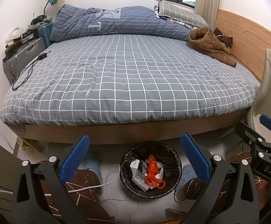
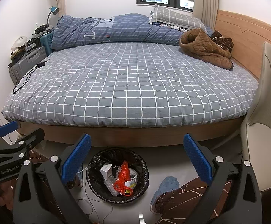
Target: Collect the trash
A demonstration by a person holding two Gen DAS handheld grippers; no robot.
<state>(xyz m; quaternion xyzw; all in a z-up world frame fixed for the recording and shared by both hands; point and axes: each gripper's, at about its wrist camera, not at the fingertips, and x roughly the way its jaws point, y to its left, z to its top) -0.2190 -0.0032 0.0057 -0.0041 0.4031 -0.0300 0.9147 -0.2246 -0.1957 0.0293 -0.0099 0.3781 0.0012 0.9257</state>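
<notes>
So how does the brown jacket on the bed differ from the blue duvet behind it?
The brown jacket is a small crumpled heap near the wooden headboard; the blue duvet is far bigger, bunched in a long roll across the far side of the bed. The jacket is plain fuzzy brown with quilted stitching; the duvet is blue with fine pale stripes and a printed patch. Both lie loose on the checked sheet.

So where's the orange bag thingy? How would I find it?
Start at the big bed with the grey checked cover, then look down at the floor in front of its wooden base. There sits a round bin lined with a black plastic bag. The crumpled orange plastic bag lies on top of the white packaging inside, the only bright thing there.
</notes>
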